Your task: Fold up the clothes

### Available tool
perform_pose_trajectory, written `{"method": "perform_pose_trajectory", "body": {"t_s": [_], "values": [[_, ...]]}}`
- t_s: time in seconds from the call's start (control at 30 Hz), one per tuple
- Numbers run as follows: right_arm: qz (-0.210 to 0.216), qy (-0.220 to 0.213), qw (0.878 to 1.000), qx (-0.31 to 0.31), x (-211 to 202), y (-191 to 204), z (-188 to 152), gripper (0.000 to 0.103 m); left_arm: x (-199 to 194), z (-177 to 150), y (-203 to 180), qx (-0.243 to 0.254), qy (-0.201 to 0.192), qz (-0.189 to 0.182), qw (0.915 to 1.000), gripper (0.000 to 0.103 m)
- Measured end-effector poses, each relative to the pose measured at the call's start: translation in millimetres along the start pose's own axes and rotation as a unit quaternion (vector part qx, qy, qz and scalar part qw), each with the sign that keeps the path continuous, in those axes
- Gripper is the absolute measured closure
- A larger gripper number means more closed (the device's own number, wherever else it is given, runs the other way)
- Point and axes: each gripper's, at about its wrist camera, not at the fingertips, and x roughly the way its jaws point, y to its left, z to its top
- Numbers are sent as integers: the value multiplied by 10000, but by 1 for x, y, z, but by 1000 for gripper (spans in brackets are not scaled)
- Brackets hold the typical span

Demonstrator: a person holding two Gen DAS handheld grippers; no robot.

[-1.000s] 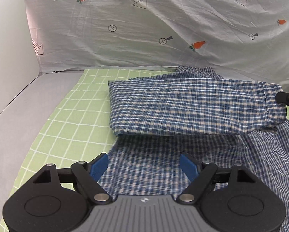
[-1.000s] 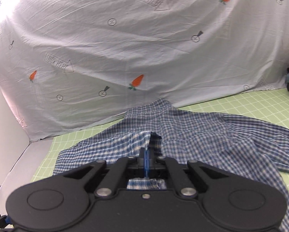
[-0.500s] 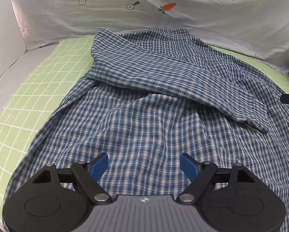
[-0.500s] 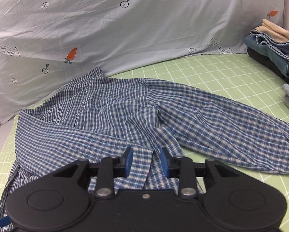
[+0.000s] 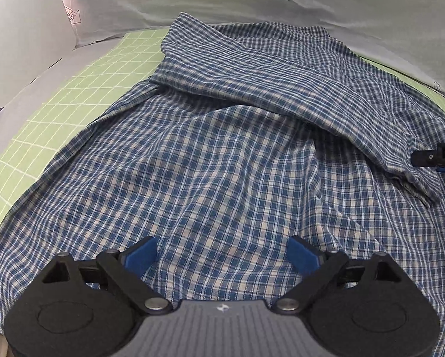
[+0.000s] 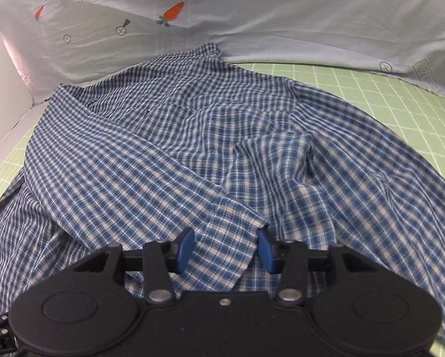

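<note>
A blue and white checked shirt lies spread on the green grid mat. One sleeve is folded across its body, and the sleeve's cuff ends at the right. My left gripper hovers low over the shirt's lower body, its jaws opening wide with nothing pinched. In the right wrist view the shirt fills the frame. My right gripper stands part open and closing, the cuff lying loose between its blue pads. A black tip of the right gripper shows by the cuff.
A pale sheet with carrot prints hangs behind the mat as a backdrop. A white board stands at the left, with a grey table edge below it. Bare green mat lies to the right of the shirt.
The right gripper has opened and let go of the sleeve cuff, which now lies across the shirt. Both grippers have come down closer to the cloth. The left jaws stand wider.
</note>
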Motion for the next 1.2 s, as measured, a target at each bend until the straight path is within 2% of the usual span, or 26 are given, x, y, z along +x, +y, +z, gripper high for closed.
{"method": "perform_pose_trajectory", "body": {"t_s": [0.03, 0.1, 0.27, 0.33, 0.4, 0.47, 0.53, 0.6, 0.67, 0.7, 0.73, 0.77, 0.83, 0.9, 1.03, 1.13, 1.2], "values": [[90, -11, 9999, -86, 1, 0, 2, 89, 0, 0, -1, -26, 27, 45, 10000, 3], [189, -139, 9997, -118, -4, -4, 9, 95, 2, 1, -2, -94, 74, 114, 9999, 1], [142, -813, 9964, 186, -32, -28, 35, 98, 4, 1, -1, -159, 109, 83, 9998, 0], [-146, -1208, 9921, 300, -47, -45, 48, 98, 5, 2, -1, -158, 139, 89, 9997, 0], [-534, -1399, 9881, 347, -56, -65, 55, 98, 5, 3, 0, -158, 163, 80, 9997, 0], [-936, -1277, 9867, 370, -49, -85, 53, 98, 5, 4, 0, -157, 187, 71, 9997, 0], [-1238, -905, 9869, 501, -30, -102, 45, 97, 6, 5, 2, -152, 178, 34, 9997, 0], [-1624, -327, 9845, 570, -7, -115, 31, 97, 6, 5, 2, -132, 179, -4, 9998, 0], [-1666, -134, 9835, 698, -6, -123, 20, 97, 6, 5, 2, -104, 187, -43, 9998, 0], [-1678, -216, 9820, 836, -14, -122, 17, 95, 6, 5, 2, -99, 184, -59, 9998, 0], [-1690, -298, 9803, 974, -21, -122, 13, 80, 5, 5, 2, -95, 180, -75, 9998, 0], [-1686, -402, 9800, 979, -29, -118, 11, 49, 5, 4, 2, -77, 167, -85, 9998, 0], [-1651, -597, 9802, 920, -42, -106, 9, 20, 4, 4, 2, -10, 148, -138, 9998, 0], [-1590, -778, 9810, 792, -54, -90, 9, 18, 2, 4, 4, 71, 110, -166, 9998, 0], [-1551, -1071, 9791, 761, -74, -49, 5, 4, -10, 5, 22, 94, -141, -189, 9997, 0], [-1653, -1131, 9772, 708, -83, -10, -1, 3, -23, 7, 49, -15, -429, -226, 9988, 0], [-1746, -1014, 9776, 596, -83, 20, -2, 3, -28, 9, 72, -111, -585, -228, 9980, 0]]}}
